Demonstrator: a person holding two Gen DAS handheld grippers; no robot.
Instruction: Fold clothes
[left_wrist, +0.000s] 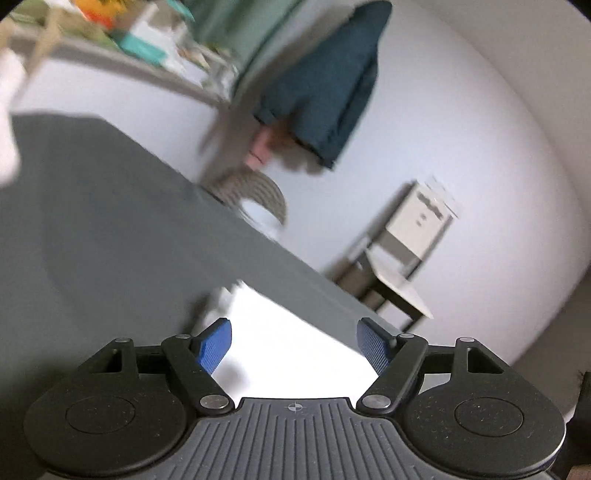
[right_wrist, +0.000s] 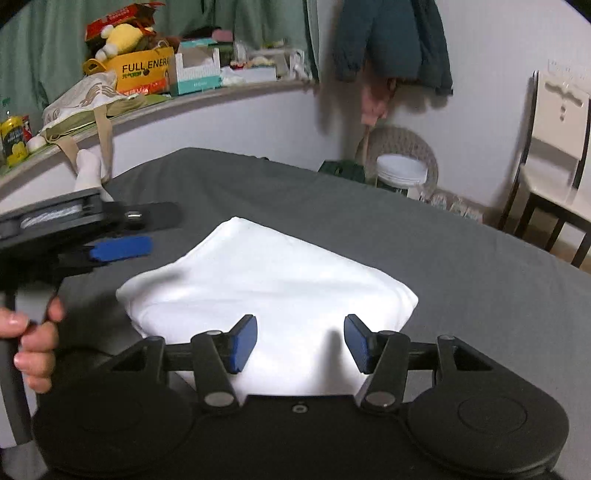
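Note:
A white garment (right_wrist: 266, 288) lies folded into a compact stack on the dark grey bed sheet (right_wrist: 461, 258). My right gripper (right_wrist: 301, 343) hovers at its near edge, open, nothing between its blue pads. In the right wrist view my left gripper (right_wrist: 122, 249) hangs left of the stack, held by a hand (right_wrist: 33, 343), seen side-on. The blurred left wrist view shows my left gripper (left_wrist: 297, 345) open above the white garment (left_wrist: 291, 354), holding nothing.
A ledge (right_wrist: 207, 99) behind the bed carries boxes, a bag, cans and a plush toy. A dark teal jacket (right_wrist: 391, 40) hangs on the wall. A wicker basket with a white bucket (right_wrist: 400, 168) and a chair (right_wrist: 554, 147) stand right of the bed.

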